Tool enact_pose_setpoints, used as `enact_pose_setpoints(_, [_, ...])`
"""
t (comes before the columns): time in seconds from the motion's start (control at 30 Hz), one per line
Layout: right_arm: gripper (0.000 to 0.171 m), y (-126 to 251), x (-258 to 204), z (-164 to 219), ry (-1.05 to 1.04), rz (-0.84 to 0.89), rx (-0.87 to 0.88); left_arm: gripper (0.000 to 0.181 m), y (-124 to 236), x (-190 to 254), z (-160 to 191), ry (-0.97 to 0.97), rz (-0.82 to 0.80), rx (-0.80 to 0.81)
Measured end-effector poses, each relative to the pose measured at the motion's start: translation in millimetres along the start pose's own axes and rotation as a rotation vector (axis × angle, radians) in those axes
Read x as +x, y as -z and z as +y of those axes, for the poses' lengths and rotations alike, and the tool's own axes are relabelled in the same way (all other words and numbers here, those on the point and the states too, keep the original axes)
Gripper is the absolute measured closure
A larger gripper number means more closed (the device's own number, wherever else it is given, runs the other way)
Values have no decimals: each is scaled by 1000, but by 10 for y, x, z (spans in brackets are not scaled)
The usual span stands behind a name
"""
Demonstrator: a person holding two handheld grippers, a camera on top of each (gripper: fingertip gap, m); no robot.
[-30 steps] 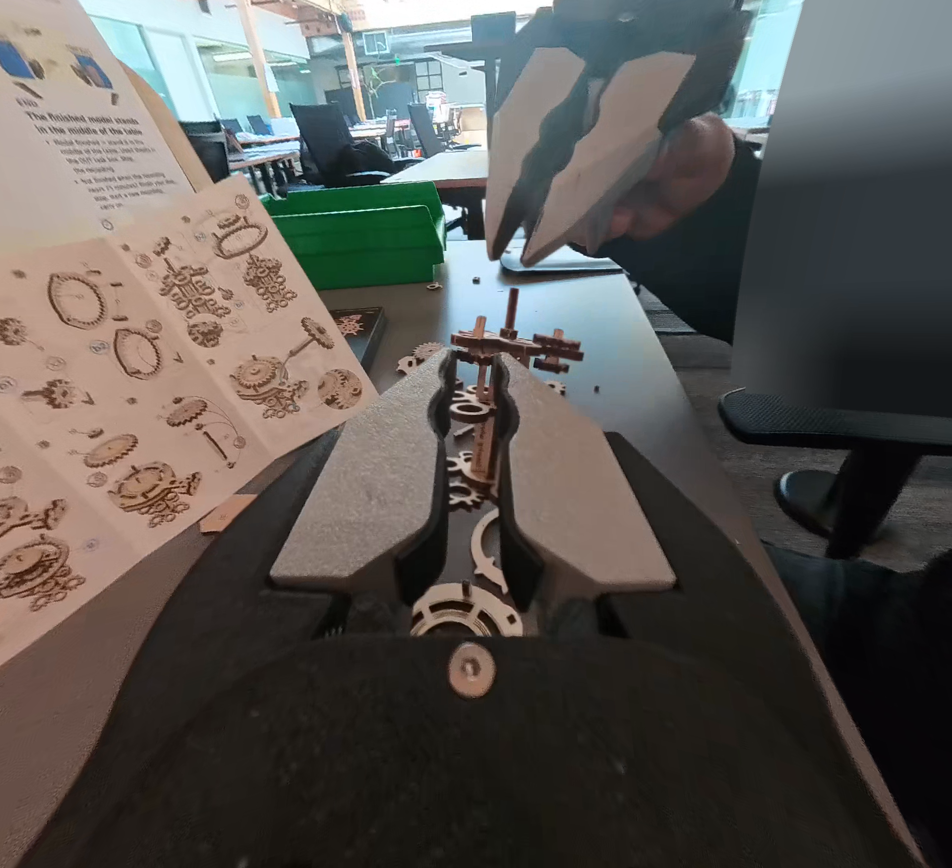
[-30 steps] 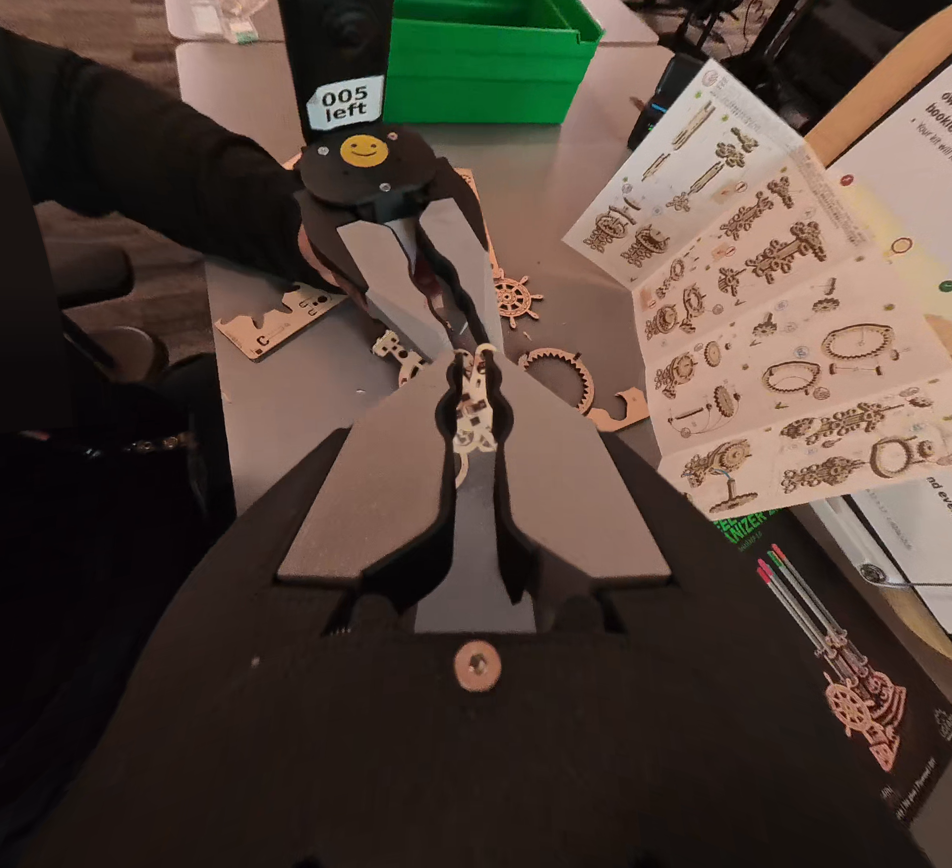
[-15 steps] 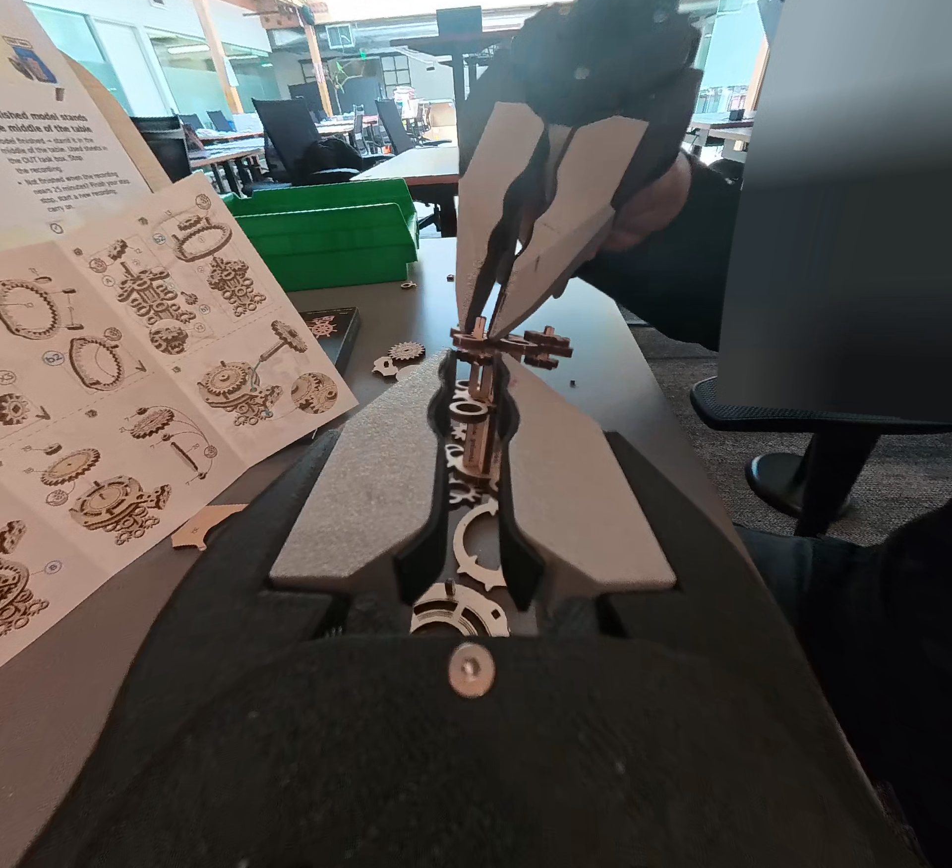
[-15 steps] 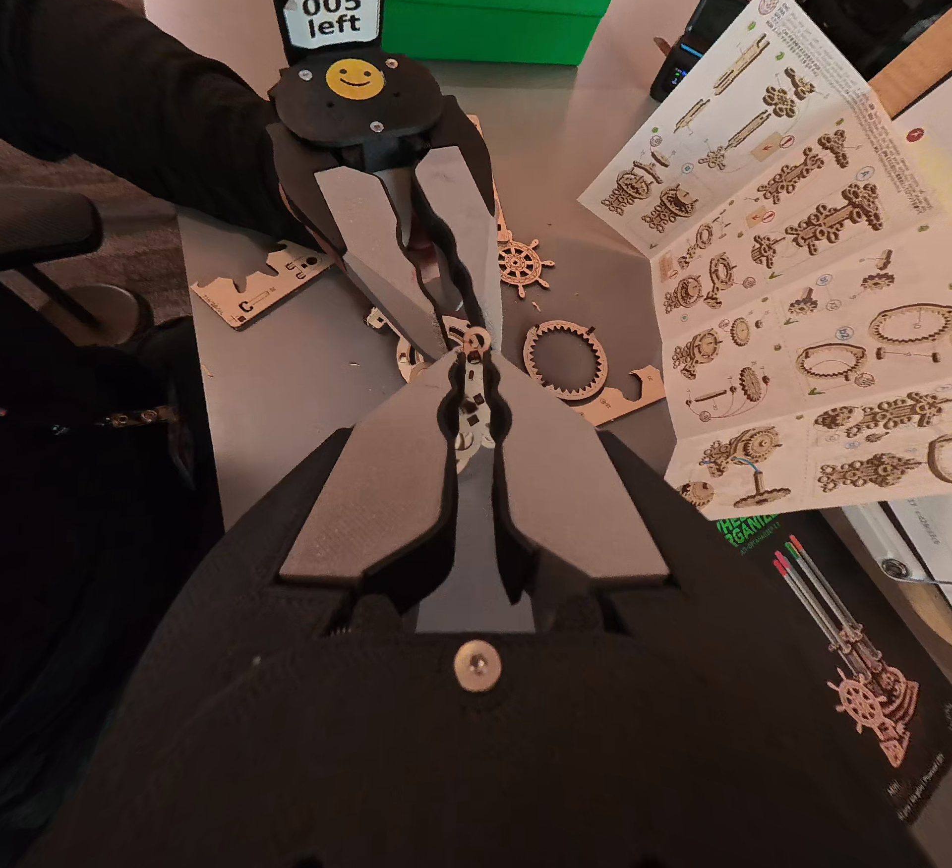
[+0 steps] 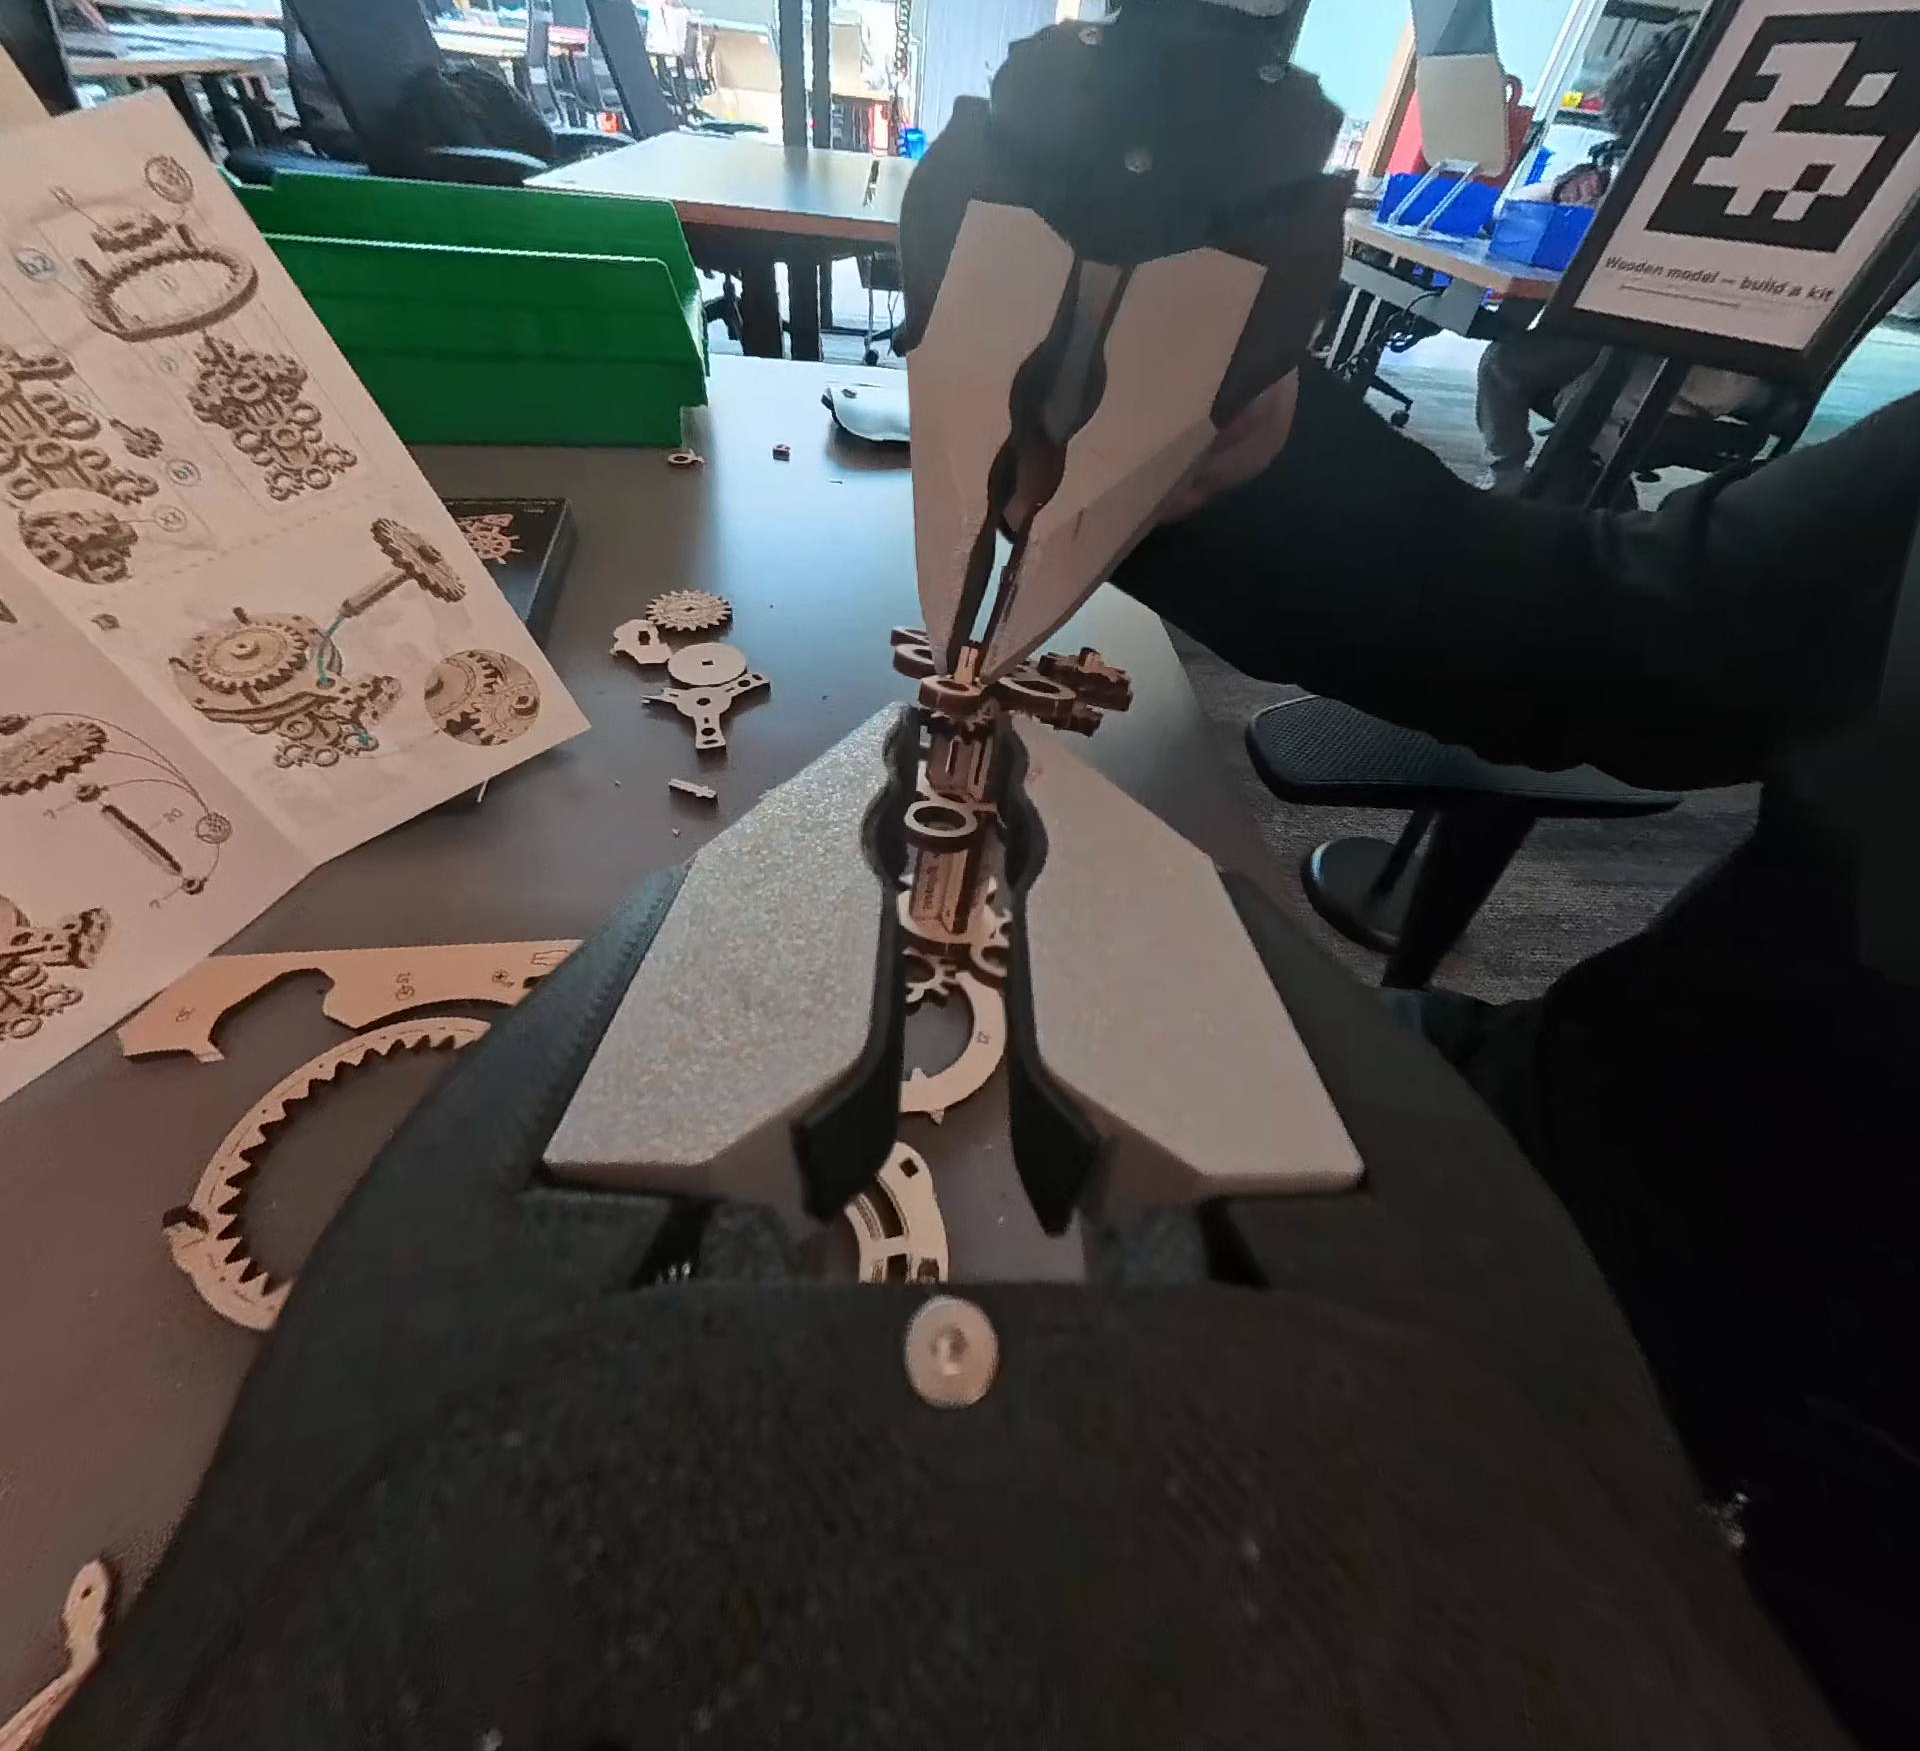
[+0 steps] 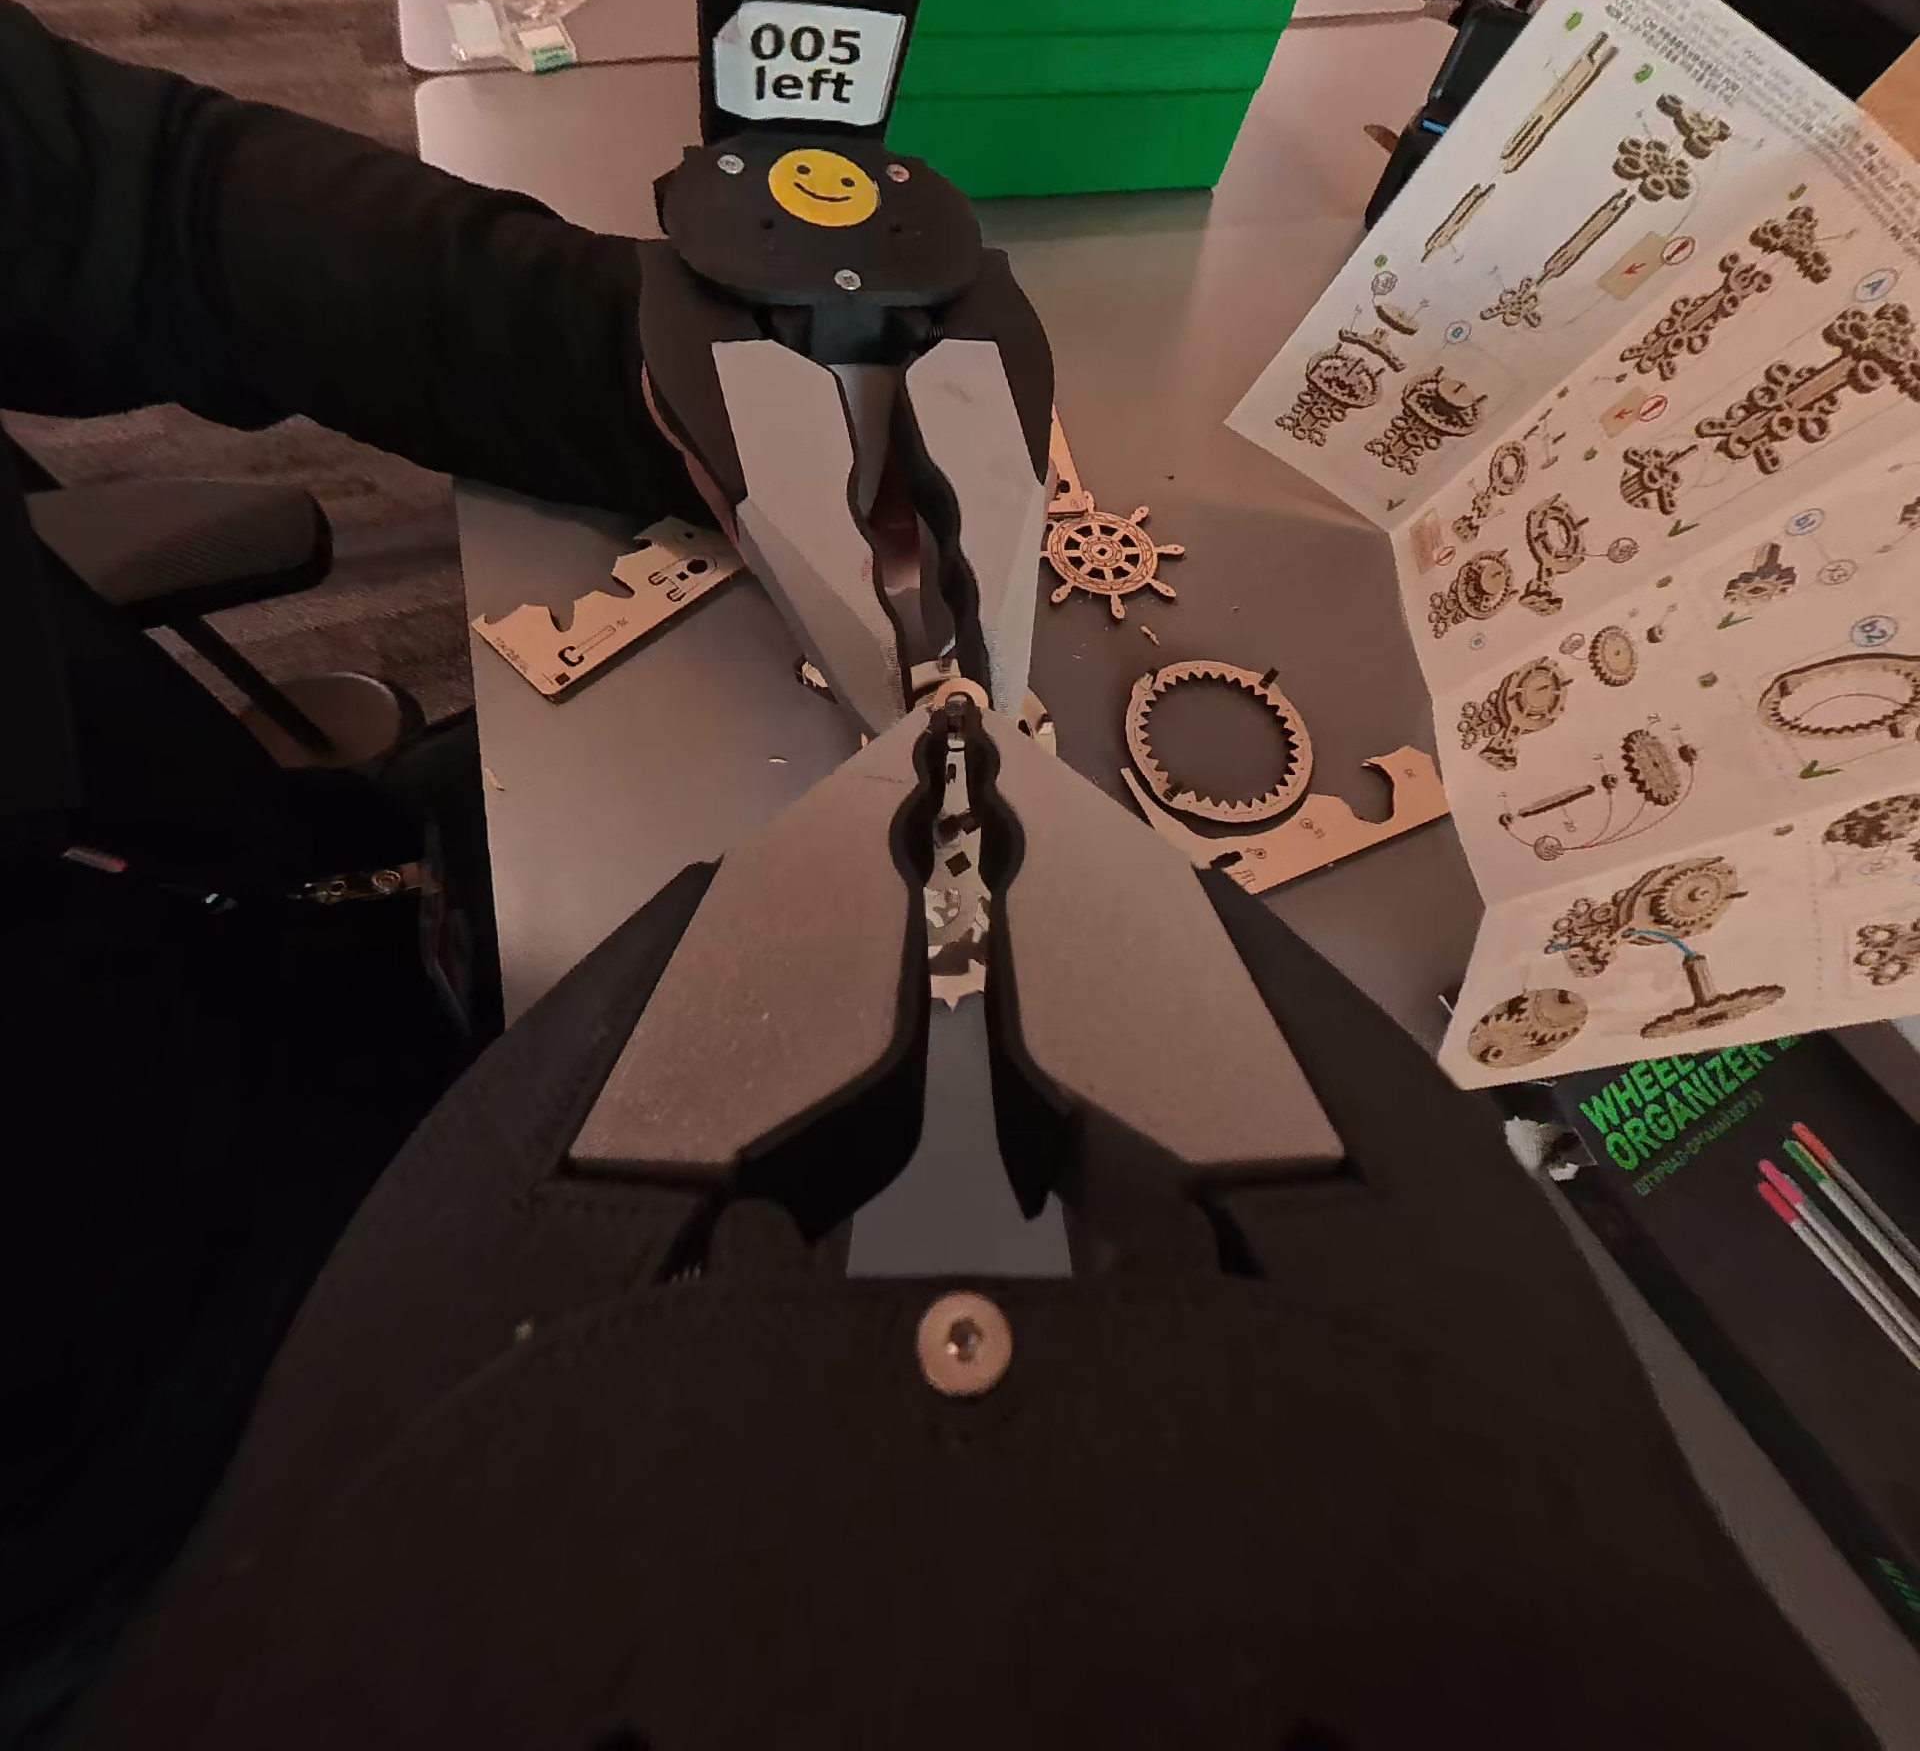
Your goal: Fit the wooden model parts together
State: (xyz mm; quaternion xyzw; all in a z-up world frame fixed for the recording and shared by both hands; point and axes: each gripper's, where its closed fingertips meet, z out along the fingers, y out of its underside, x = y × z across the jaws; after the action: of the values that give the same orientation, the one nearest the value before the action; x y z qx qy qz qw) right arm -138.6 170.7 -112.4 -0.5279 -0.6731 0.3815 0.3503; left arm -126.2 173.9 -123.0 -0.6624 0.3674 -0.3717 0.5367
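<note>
Wooden shaft assembly (image 5: 951,854) clenched upright in my left gripper (image 5: 951,725), steadied while my right gripper (image 5: 971,662) pinches its top peg.

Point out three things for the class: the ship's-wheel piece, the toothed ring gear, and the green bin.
ship's-wheel piece (image 6: 1110,560), right wrist view, on its hub.
toothed ring gear (image 6: 1153,751), right wrist view, on its left band.
green bin (image 6: 1081,80), right wrist view, on its front wall.
</note>
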Motion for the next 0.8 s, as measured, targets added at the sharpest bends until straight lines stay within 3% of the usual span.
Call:
enact_pose_setpoints(0.1, [171, 4, -11, 8, -28, -17, 29, 168, 38, 7, 8, 35, 28, -32])
enact_pose_setpoints(0.2, [171, 36, -1, 43, -36, -9, 26, 155, 218, -191, 31, 10, -53, -116])
enact_pose_setpoints(0.43, [171, 102, -68, 170, -29, -5, -21, 160, 830, -624, 311, 116, -195, -347])
enact_pose_setpoints(0.63, [171, 178, -41, 349, -34, 38, -76, 159, 1048, -721, 690, 50, -278, -587])
enact_pose_setpoints(0.8, [171, 270, 5, 407, -55, 59, -80, 152, 1104, -677, 849, 28, -258, -679])
